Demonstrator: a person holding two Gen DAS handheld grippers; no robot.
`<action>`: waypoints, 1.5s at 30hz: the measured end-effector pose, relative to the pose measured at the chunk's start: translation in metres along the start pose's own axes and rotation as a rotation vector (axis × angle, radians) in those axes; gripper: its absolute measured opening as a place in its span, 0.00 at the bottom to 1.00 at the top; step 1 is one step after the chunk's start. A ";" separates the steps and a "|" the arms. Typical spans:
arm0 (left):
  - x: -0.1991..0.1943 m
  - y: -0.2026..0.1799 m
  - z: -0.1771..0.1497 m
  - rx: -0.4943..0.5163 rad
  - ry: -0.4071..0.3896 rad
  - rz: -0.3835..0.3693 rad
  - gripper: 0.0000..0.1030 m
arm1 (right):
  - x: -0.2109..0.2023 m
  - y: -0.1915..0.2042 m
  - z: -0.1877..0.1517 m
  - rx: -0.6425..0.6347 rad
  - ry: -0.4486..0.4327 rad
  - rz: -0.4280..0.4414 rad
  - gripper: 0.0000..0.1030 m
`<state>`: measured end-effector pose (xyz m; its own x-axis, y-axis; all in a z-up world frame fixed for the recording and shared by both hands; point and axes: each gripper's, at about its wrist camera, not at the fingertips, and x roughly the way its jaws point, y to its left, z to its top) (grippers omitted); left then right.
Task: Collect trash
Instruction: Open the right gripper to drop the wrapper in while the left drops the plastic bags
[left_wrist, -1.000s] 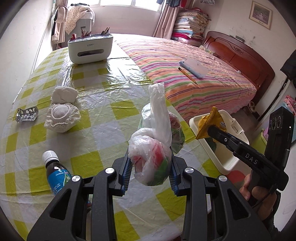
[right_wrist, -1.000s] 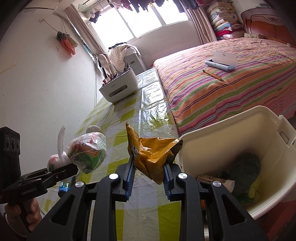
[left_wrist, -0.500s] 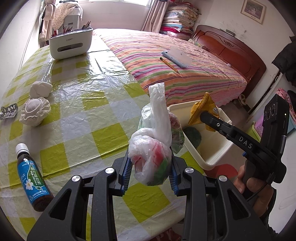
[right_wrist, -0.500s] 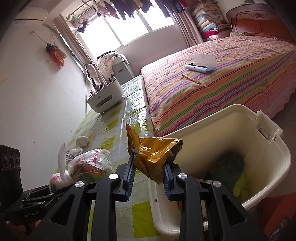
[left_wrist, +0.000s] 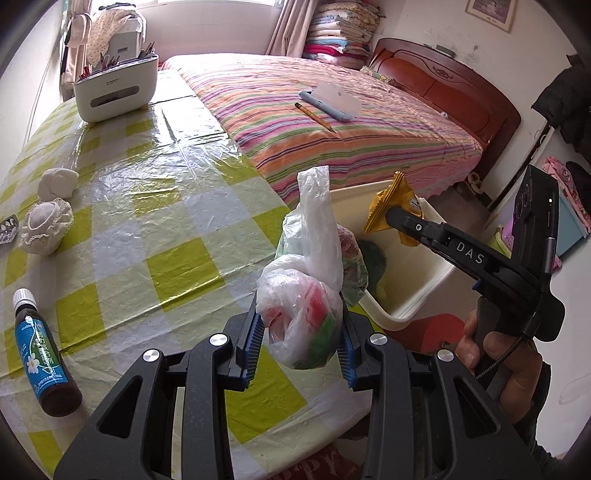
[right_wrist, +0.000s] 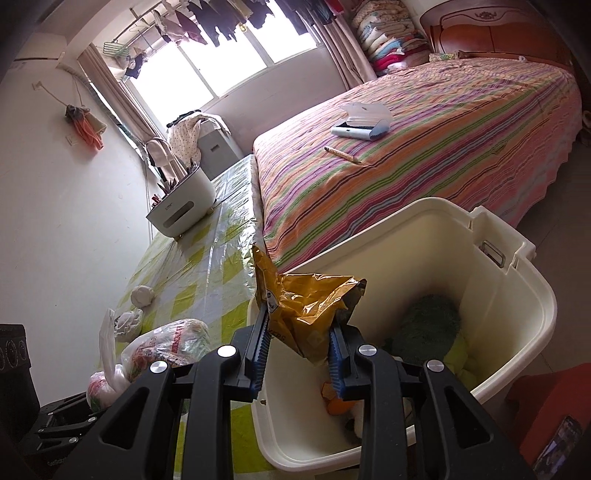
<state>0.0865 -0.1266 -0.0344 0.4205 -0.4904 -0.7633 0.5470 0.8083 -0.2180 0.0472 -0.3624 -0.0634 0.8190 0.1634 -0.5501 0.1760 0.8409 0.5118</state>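
The left gripper (left_wrist: 301, 341) is clamped on a knotted plastic bag of scraps (left_wrist: 306, 295), held above the checked tablecloth (left_wrist: 147, 229) near the table's edge. The right gripper (right_wrist: 295, 354) pinches a crumpled yellow snack wrapper (right_wrist: 306, 314) over the cream plastic bin (right_wrist: 517, 291), which holds something green, perhaps cloth (right_wrist: 428, 325).

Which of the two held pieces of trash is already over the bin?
The yellow snack wrapper in the right tongs, above the white bin. The plastic bag in the left tongs hangs over the table.
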 end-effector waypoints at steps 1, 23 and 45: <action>0.000 -0.001 0.000 0.004 0.001 -0.001 0.33 | 0.000 -0.002 0.000 0.007 -0.003 -0.005 0.27; 0.007 -0.011 0.011 0.011 -0.012 -0.018 0.32 | -0.006 -0.029 0.007 0.176 -0.036 0.040 0.60; 0.061 -0.049 0.048 0.038 0.053 0.009 0.32 | -0.057 -0.069 0.009 0.370 -0.277 0.037 0.60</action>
<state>0.1203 -0.2122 -0.0409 0.3867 -0.4646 -0.7966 0.5707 0.7991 -0.1891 -0.0066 -0.4348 -0.0617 0.9344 0.0035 -0.3563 0.2862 0.5882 0.7564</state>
